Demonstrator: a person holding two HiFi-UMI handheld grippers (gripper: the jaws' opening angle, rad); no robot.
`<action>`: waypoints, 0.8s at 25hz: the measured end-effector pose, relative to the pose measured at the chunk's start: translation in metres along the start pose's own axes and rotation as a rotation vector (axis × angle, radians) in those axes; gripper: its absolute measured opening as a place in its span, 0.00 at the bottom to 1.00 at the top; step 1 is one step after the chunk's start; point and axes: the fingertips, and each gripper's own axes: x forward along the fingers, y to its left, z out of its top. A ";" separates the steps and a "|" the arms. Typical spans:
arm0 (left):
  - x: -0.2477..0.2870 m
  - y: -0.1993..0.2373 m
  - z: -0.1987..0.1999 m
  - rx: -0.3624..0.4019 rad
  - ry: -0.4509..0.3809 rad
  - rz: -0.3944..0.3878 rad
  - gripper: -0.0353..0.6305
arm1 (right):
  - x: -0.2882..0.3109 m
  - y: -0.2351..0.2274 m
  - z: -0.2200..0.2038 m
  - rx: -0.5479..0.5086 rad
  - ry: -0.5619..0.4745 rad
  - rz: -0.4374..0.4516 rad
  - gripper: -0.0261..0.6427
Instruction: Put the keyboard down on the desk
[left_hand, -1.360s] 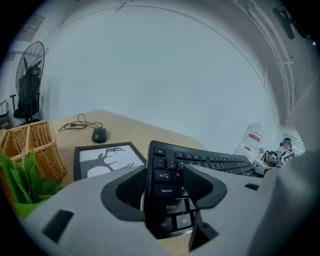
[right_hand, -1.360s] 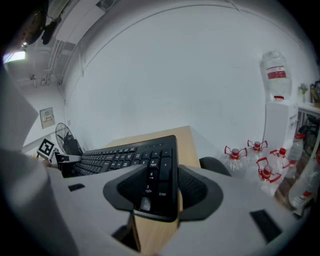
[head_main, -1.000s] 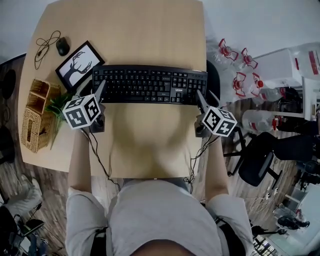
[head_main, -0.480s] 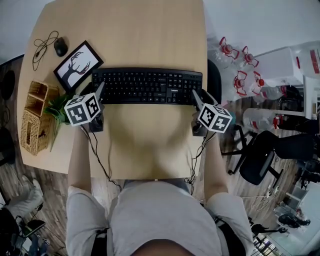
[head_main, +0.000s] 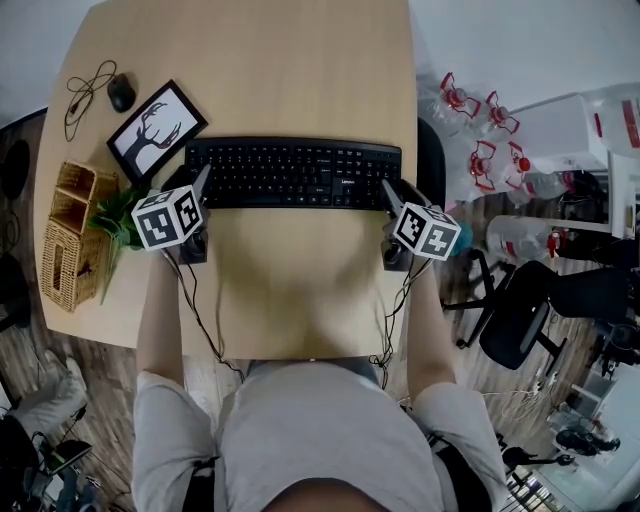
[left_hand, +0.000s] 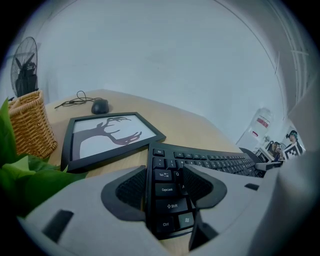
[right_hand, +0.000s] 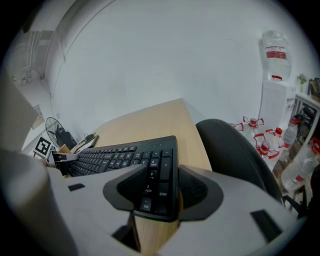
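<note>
The black keyboard (head_main: 293, 173) stretches across the middle of the wooden desk (head_main: 280, 60), held at both ends. My left gripper (head_main: 203, 182) is shut on its left end; in the left gripper view the pads (left_hand: 131, 190) sit either side of the Ctrl and Shift keys of the keyboard (left_hand: 210, 162), left gripper (left_hand: 167, 192). My right gripper (head_main: 388, 192) is shut on the right end, its jaws clamping the number-pad edge, right gripper (right_hand: 157, 192) and keyboard (right_hand: 115, 157). The keyboard lies low and level; whether it touches the desk I cannot tell.
A framed deer picture (head_main: 157, 128) lies just left of the keyboard, with a mouse (head_main: 121, 93) and its cable behind it. A wicker basket (head_main: 72, 235) and green plant (head_main: 118, 218) occupy the desk's left edge. A black chair (head_main: 428, 160) and water bottles (head_main: 480, 130) stand to the right.
The keyboard and both grippers have sunk toward the desk. The keyboard's right end and the right gripper shifted slightly left.
</note>
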 end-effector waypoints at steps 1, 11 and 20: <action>0.000 0.000 0.000 0.001 -0.002 0.001 0.40 | 0.000 0.000 0.000 0.001 0.002 -0.002 0.31; -0.002 0.000 0.000 0.013 -0.022 -0.017 0.40 | -0.004 0.001 0.003 -0.066 -0.035 -0.068 0.31; -0.056 -0.018 0.020 0.173 -0.199 0.045 0.09 | -0.046 0.032 0.028 -0.203 -0.172 -0.053 0.09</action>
